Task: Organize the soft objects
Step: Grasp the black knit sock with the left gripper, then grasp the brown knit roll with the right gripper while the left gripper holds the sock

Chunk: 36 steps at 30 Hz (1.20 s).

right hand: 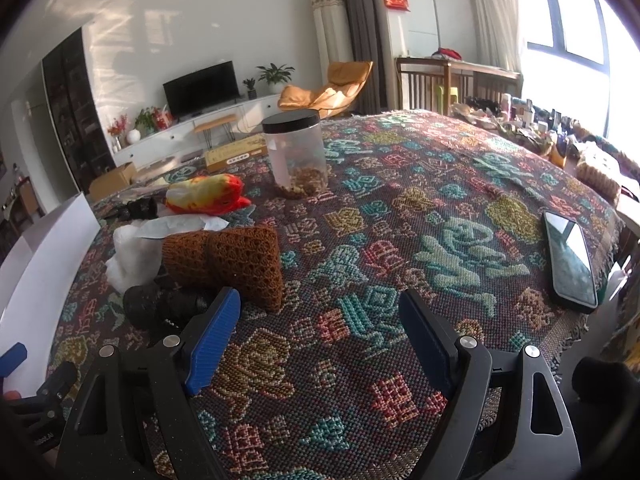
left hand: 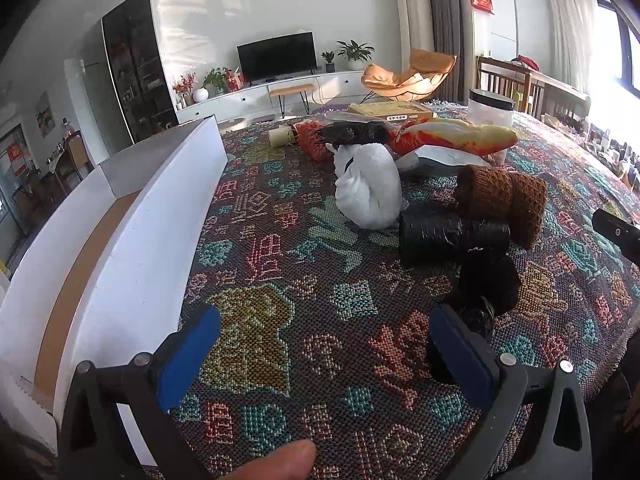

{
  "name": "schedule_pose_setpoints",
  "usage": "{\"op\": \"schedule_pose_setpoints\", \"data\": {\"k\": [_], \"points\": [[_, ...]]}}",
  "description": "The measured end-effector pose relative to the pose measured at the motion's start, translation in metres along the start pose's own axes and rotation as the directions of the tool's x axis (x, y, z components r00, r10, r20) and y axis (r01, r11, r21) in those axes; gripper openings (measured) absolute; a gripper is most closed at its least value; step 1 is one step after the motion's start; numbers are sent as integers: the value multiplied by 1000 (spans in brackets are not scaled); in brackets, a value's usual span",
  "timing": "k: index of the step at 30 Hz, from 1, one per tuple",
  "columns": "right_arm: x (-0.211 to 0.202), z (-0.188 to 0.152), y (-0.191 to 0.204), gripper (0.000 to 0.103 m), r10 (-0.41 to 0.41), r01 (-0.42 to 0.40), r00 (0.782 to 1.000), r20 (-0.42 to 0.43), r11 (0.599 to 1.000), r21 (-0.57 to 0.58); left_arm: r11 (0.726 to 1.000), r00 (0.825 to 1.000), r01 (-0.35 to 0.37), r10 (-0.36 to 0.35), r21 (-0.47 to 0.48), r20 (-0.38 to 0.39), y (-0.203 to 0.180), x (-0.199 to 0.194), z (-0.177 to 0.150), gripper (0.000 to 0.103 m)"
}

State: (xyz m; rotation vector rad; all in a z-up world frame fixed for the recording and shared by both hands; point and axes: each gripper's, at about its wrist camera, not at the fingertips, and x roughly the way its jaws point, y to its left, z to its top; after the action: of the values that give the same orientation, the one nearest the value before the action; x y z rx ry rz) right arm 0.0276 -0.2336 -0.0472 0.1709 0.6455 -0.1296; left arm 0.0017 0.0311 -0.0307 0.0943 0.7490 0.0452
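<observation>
Blue-padded and spread wide, the left gripper [left hand: 324, 344] holds nothing above the patterned woven cloth [left hand: 320, 280], its right finger just beside a black bundle [left hand: 486, 288], and the right gripper [right hand: 320, 340] is equally wide apart and empty, its left finger near a black roll [right hand: 160, 306]. Soft things lie heaped mid-table: a brown knitted piece [right hand: 228, 264], a white plush [left hand: 370, 192] and an orange fish toy [left hand: 452, 138], with a white cardboard box [left hand: 132, 240] along the left edge. Farther off stand a lidded plastic jar [right hand: 296, 152], a phone [right hand: 570, 260], a television [left hand: 277, 56] and an orange lounge chair [left hand: 408, 74].
</observation>
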Motion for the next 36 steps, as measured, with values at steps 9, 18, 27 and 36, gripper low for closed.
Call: {"op": "schedule_pose_setpoints", "data": {"k": [9, 18, 27, 36], "points": [[41, -8, 21, 84, -43, 21, 976, -214, 995, -101, 998, 998, 67, -66, 13, -13, 5, 0, 2, 103], [63, -33, 90, 84, 272, -347, 907, -320, 915, -207, 996, 997, 81, -81, 32, -9, 8, -11, 0, 103], [61, -27, 20, 84, 306, -293, 907, -289, 952, 86, 989, 990, 132, -127, 73, -66, -2, 3, -1, 103], [52, -30, 18, 84, 294, -285, 910, -292, 956, 72, 999, 981, 42, -39, 11, -189, 3, 63, 9, 103]]}}
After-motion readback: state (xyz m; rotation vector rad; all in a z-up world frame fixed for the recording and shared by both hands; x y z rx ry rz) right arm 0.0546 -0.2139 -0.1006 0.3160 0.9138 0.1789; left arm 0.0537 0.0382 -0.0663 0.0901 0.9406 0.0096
